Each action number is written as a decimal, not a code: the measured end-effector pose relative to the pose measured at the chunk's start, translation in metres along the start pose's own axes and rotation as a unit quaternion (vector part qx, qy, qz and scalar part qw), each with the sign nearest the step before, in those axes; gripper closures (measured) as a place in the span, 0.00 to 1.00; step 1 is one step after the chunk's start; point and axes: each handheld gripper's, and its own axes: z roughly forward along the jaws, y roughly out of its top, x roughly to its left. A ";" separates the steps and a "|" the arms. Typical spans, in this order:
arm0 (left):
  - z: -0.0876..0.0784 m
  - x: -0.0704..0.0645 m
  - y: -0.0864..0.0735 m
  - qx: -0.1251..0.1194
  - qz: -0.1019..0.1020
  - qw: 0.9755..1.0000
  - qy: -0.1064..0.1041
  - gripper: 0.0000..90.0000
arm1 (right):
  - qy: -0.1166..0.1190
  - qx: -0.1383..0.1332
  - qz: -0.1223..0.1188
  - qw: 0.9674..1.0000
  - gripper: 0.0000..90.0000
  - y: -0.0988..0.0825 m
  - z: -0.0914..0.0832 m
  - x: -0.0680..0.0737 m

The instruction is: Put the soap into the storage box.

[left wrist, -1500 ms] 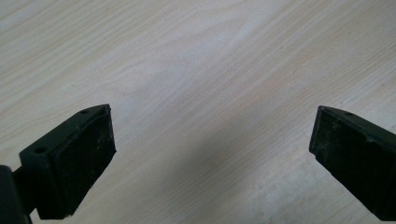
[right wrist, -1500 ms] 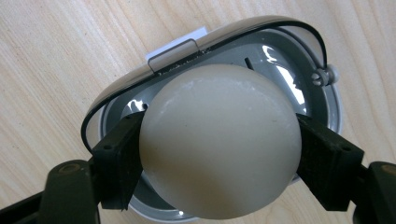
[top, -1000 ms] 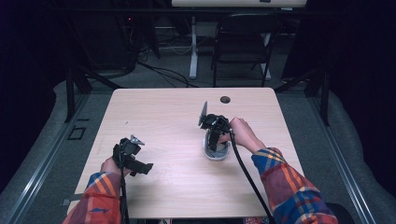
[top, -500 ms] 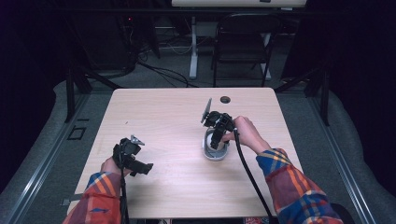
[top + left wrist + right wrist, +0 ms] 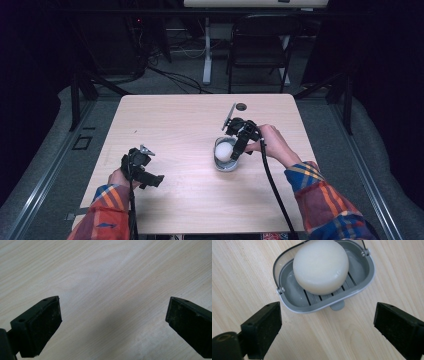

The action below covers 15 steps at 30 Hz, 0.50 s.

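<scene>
Nearby, a small black hole (image 5: 241, 106) sat in the table (image 5: 175, 120), clear of the work. Soap (image 5: 321, 266) lay in the grey dish (image 5: 362, 272). Over it hung the right gripper (image 5: 327, 322), jaws just opening, holding nothing. Far off, the left gripper (image 5: 113, 322) gaped wide over bare wood.

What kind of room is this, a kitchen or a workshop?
Probably a lab or studio: a bare wooden table on grey carpet, loose cables and a folding chair behind, dark surroundings.
</scene>
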 end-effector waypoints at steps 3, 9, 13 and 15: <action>0.000 0.000 0.000 0.000 -0.001 1.000 0.000 0.00 | -0.001 -0.004 0.002 1.000 0.06 -0.005 -0.002 -0.001; 0.000 0.000 0.000 0.000 -0.001 1.000 0.000 0.00 | -0.005 -0.010 0.011 1.000 0.04 -0.022 -0.008 -0.005; 0.000 0.000 0.000 0.001 0.000 1.000 0.001 0.00 | -0.007 -0.008 0.019 1.000 0.02 -0.035 -0.009 -0.008; 0.000 0.000 0.000 0.001 -0.001 1.000 0.001 0.00 | -0.008 -0.009 0.024 1.000 0.02 -0.043 -0.008 -0.010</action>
